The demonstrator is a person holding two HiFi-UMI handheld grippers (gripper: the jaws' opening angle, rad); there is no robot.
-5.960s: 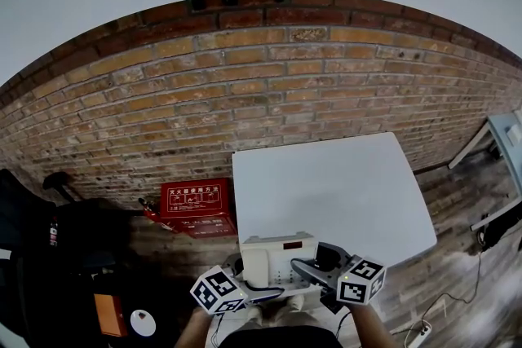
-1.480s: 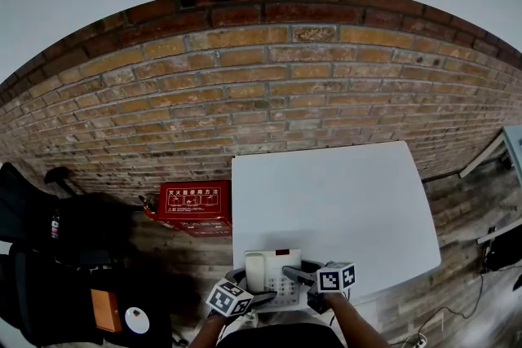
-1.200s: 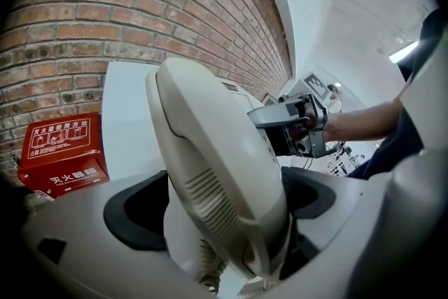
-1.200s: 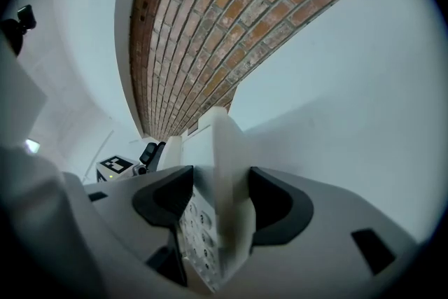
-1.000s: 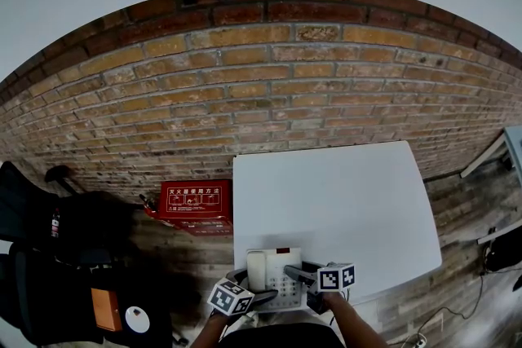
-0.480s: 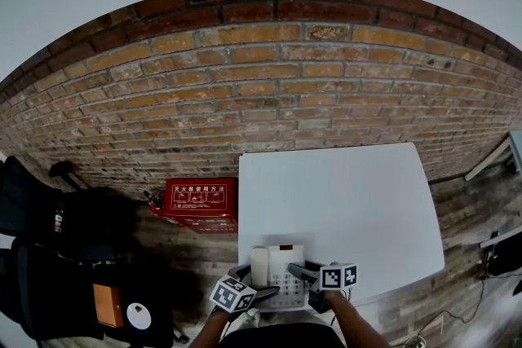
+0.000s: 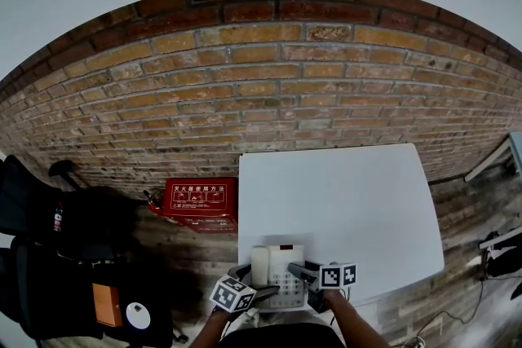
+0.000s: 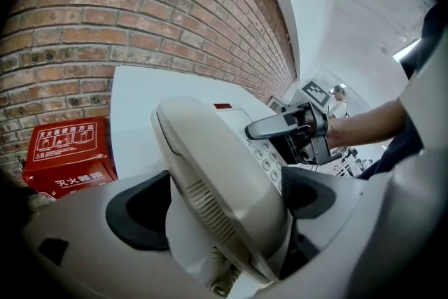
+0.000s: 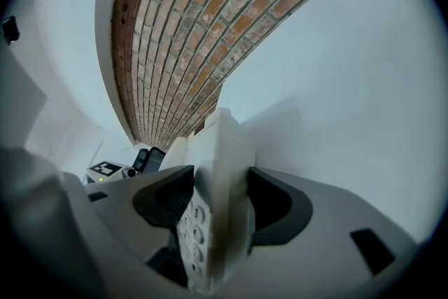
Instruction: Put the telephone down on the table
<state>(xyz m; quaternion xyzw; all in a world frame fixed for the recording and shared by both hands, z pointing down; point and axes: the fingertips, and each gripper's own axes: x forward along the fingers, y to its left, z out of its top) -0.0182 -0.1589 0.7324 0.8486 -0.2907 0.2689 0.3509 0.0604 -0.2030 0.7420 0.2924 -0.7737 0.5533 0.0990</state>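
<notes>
White table by a brick wall, telephone held at its near edge.
Left gripper and right gripper are clamped on it; setting-down seems nearly done, and release is called for next.

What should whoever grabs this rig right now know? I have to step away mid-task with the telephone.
Left tongs: shut on the handset side of the telephone.
Right tongs: shut on its keypad-side edge.
Telephone: gripped by both tongs at the near edge of the white table. I cannot tell whether its base touches the top.
Done: telephone is at the table.
Left: probably lower it until it sits flat, open both tongs, then draw them back.
</notes>
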